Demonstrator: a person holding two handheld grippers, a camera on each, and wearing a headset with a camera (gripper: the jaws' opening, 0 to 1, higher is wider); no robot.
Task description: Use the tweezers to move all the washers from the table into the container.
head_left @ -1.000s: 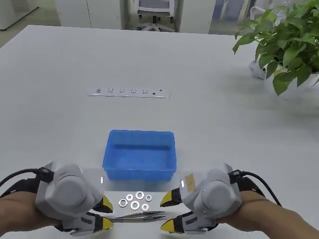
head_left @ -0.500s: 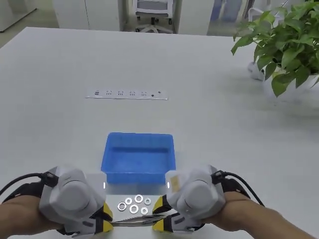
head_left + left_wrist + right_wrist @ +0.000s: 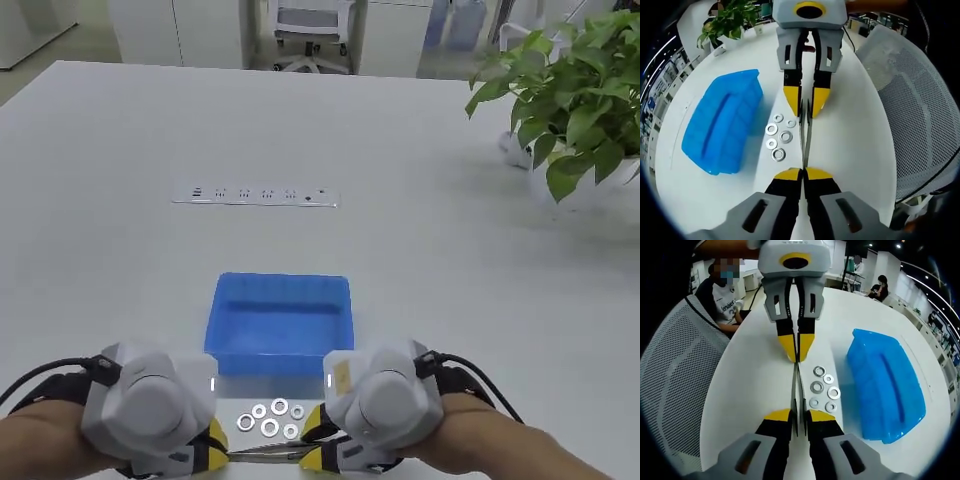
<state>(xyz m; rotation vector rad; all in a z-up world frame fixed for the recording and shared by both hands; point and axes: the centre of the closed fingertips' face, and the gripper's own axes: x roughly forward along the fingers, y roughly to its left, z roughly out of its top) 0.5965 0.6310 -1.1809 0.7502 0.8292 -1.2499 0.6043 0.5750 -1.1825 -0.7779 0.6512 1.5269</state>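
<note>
Steel tweezers point(image 3: 265, 453) lie on the white table, held at both ends. My left gripper point(image 3: 212, 450) is shut on their joined end point(image 3: 803, 167). My right gripper point(image 3: 312, 450) has its yellow jaws pressed against the two spread arms point(image 3: 799, 410) near the tips. Several silver washers point(image 3: 270, 418) lie in a small cluster just beyond the tweezers, seen beside them as washers point(image 3: 777, 137) and washers point(image 3: 822, 387). The blue container point(image 3: 278, 358) stands right behind the washers, with nothing inside. The two grippers face each other: the right gripper point(image 3: 806, 102) and the left gripper point(image 3: 796, 351).
A white power strip point(image 3: 255, 194) lies further back on the table. A potted plant point(image 3: 570, 100) stands at the far right. A mesh office chair point(image 3: 910, 100) sits just off the table's near edge. People sit in the background of the right gripper view.
My right gripper moved left from beside the washers onto the tweezers, and its jaws closed around them. My left gripper's jaws, apart a second ago, have shut on the tweezers' other end.
</note>
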